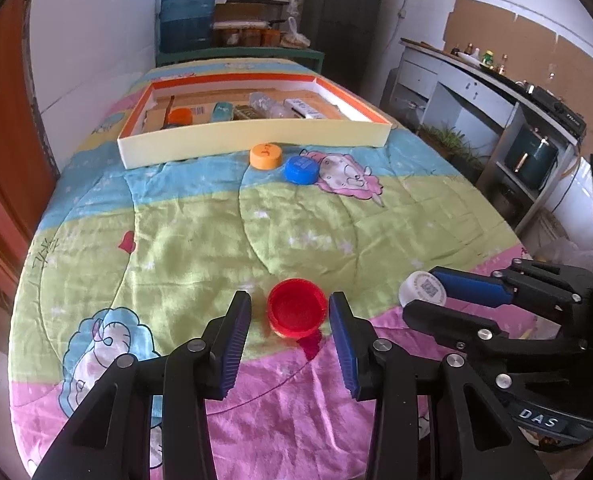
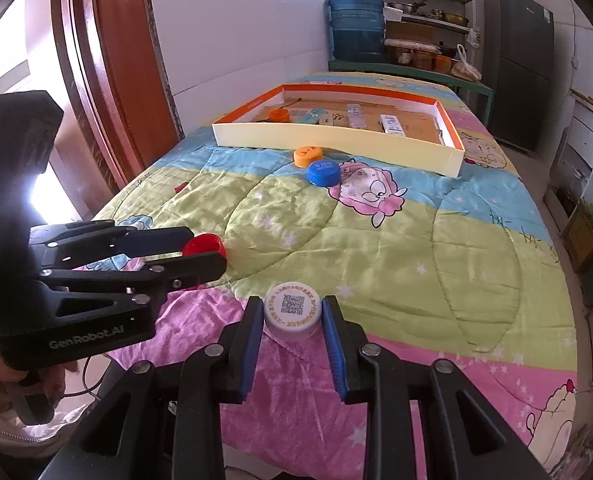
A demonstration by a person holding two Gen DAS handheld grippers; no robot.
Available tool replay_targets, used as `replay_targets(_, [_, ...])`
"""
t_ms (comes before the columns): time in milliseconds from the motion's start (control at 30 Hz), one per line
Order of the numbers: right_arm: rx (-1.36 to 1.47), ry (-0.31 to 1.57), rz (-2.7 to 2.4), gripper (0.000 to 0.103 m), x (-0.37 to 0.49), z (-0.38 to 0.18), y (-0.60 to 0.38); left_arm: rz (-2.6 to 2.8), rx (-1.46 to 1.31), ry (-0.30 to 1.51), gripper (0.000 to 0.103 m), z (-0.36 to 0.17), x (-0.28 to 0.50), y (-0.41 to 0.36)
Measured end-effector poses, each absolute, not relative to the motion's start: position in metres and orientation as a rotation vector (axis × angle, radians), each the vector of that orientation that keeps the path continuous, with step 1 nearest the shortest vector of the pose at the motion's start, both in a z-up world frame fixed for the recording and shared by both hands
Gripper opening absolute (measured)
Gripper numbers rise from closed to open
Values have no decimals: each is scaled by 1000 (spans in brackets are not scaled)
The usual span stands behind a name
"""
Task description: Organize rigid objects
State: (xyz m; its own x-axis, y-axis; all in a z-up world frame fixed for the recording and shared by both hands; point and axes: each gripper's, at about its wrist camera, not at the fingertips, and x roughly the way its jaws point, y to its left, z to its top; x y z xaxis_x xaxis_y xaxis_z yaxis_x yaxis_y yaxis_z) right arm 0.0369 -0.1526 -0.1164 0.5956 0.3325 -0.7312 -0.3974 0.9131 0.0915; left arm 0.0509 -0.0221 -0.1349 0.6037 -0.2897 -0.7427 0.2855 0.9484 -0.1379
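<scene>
A: Any writing nearest us?

B: The left hand-held gripper (image 2: 200, 250) has "GenRobot.AI" on its black body, and the right hand-held gripper (image 1: 424, 300) has a tag reading "DAS". The white cap (image 2: 292, 312) has a QR code ringed by print too small to read.

A: And the grips?

B: The right one is clenched on the white cap, its ribbed blue pads pressing both sides. The left one is released: the red cap (image 1: 296, 312) sits open side up between its pads, with a gap on each side.

A: What is it all lying on?

B: A quilted, wrinkled bedspread (image 1: 200, 224) with cartoon sheep, in pink, green and blue bands.

A: Farther on?

B: An orange cap (image 1: 266, 156) with a scribble I can't read, and a blue cap (image 1: 301, 169) with a printed top just beside it. Behind them is a shallow cardboard tray (image 1: 256, 140), cream outside, orange inside.

A: What's in it?

B: Another orange lid (image 1: 181, 116), a clear bottle (image 1: 268, 105) and a white stick-like item (image 1: 304, 109); the tray's near wall cuts off their lower parts, and the rest I can't make out.
</scene>
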Motion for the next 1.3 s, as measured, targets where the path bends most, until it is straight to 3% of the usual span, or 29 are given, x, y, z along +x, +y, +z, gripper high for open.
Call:
replay_targets(167, [-88,834,427,30,37,-118,-150,-324,-11,851,41,-136,51,-21])
replay_targets(267, [-85,839,426,30,39,-119,-150,-312,-7,847,31,-136,51,-21])
replay_targets(1300, [-71,784,438,30,63,-94,-138,-269,-56,753,31,-95,63,-7])
